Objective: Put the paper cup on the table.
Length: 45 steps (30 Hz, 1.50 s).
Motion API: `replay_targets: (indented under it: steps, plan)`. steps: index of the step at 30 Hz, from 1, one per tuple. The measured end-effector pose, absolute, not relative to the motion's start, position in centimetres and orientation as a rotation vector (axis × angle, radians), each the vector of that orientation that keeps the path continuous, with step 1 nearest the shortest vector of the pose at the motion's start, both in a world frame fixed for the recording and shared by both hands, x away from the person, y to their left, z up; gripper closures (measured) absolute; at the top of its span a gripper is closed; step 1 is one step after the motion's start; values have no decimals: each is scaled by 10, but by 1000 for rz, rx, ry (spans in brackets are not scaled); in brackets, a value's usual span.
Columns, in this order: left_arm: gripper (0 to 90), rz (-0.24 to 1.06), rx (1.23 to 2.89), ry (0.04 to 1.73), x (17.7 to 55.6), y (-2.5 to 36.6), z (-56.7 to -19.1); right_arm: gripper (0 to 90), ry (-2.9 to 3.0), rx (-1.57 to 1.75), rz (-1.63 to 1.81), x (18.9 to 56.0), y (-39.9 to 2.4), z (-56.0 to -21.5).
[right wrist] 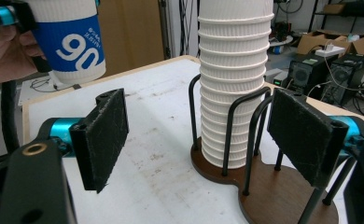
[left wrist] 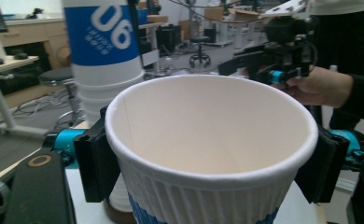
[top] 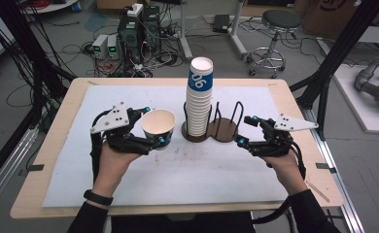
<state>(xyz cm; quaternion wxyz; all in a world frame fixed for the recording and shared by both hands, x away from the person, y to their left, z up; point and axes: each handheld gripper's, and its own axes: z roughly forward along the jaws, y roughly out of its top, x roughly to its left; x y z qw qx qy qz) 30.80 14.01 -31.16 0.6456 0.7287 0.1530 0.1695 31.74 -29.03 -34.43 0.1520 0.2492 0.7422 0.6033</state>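
Gripping a single paper cup point(top: 158, 127) by its upper wall, the left gripper point(top: 153, 127) has one black pad on each side of the cup, just under the rolled rim; in the left gripper view the pads press the ribbed white wall of the cup point(left wrist: 213, 154) from left and right. The cup stands mouth up, its inside bare, its blue band below the pads. The left hand point(top: 112, 162) holds the gripper from beneath with the wrist straight, the forearm coming up from the near edge of the table point(top: 51, 141), a dark band on the wrist. The gripper lies roughly level, jaws pointing toward the middle of the table.

Just beyond the held cup, on its far right side, rises the stack of cups point(top: 199, 99), seated in one bay of a dark wooden holder point(top: 225, 132) with black wire hoops. Cup and stack are near but apart.

The right gripper point(top: 246, 130) sits on the other side of the holder, jaws parted with nothing between the pads; in the right gripper view the two pads point(right wrist: 103, 135) frame the holder's base point(right wrist: 283, 196) and the foot of the stack point(right wrist: 229, 93) without touching either. The right hand point(top: 284, 162) grips from below, forearm angled in from the near right corner, jaws pointing toward the holder.
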Motion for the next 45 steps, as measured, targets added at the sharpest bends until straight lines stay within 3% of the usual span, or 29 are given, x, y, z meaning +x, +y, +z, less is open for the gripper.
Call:
replay_targets:
  steps: [23, 45]
  plan:
    - [217, 634, 1599, 607, 337, 193, -335, 209, 2118, 745, 1715, 319, -297, -347]
    - [218, 735, 1570, 780, 370, 214, -371, 209, 2116, 756, 1717, 320, -299, -348]
